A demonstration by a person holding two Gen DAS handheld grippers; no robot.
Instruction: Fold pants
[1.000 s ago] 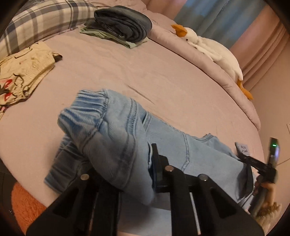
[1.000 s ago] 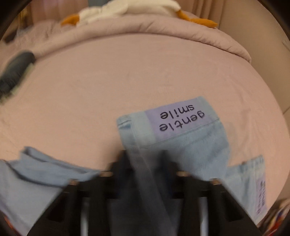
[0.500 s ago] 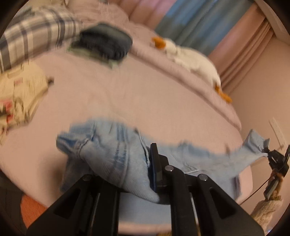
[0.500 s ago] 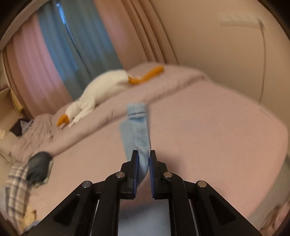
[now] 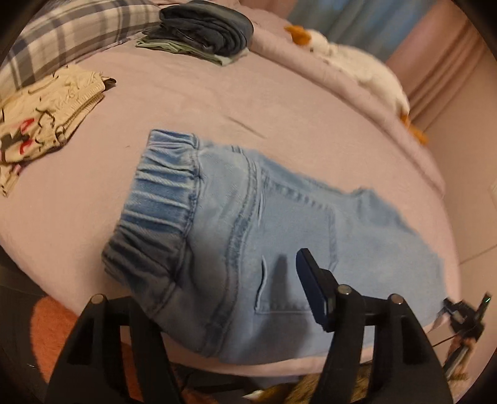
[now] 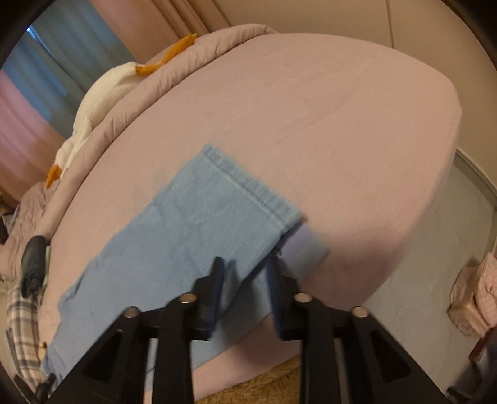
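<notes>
light blue jeans (image 5: 279, 223) flat on pink bed sheet (image 5: 174, 93); elastic waistband at 10 o'clock in left wrist view, hem at 12 in right; left gripper (image 5: 217, 298) released, jaws wide over waist; right gripper (image 6: 245, 276) released, jaws apart over hem corner; dark folded clothes (image 5: 205, 25) at 11

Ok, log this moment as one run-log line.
pants: flat on bed | left gripper: open | right gripper: open, over hem | fold: not yet done
</notes>
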